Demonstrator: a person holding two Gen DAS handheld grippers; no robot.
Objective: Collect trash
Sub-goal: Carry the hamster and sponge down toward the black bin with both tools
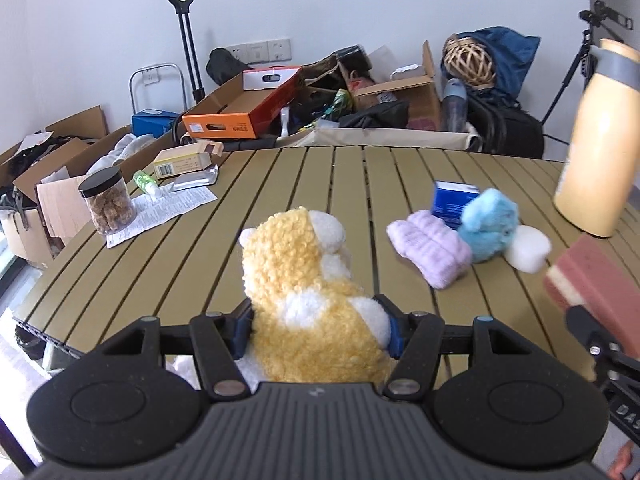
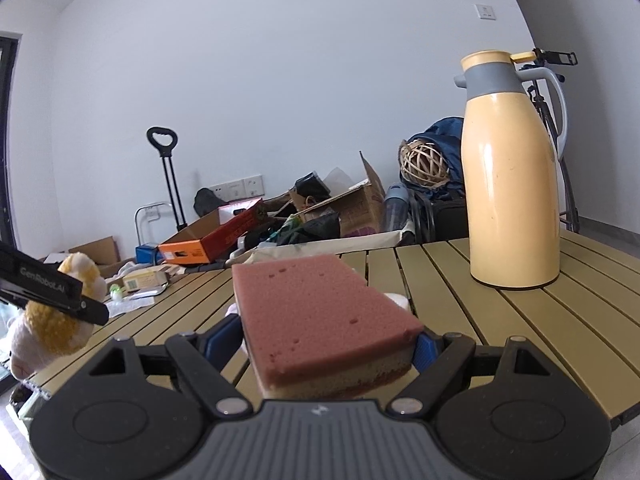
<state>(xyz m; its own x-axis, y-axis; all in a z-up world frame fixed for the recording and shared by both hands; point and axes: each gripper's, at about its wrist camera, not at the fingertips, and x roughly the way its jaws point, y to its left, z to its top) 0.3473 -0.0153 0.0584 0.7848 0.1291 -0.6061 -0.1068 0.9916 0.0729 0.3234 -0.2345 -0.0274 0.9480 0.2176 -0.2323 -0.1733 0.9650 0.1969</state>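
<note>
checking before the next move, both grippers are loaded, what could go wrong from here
The left gripper squeezes a soft yellow plush toy near its base; the fluffy body could slip free. The right gripper clamps a pink sponge that juts far forward and could nudge the tall yellow thermos nearby. The two grippers sit close together, so they might bump.
</note>
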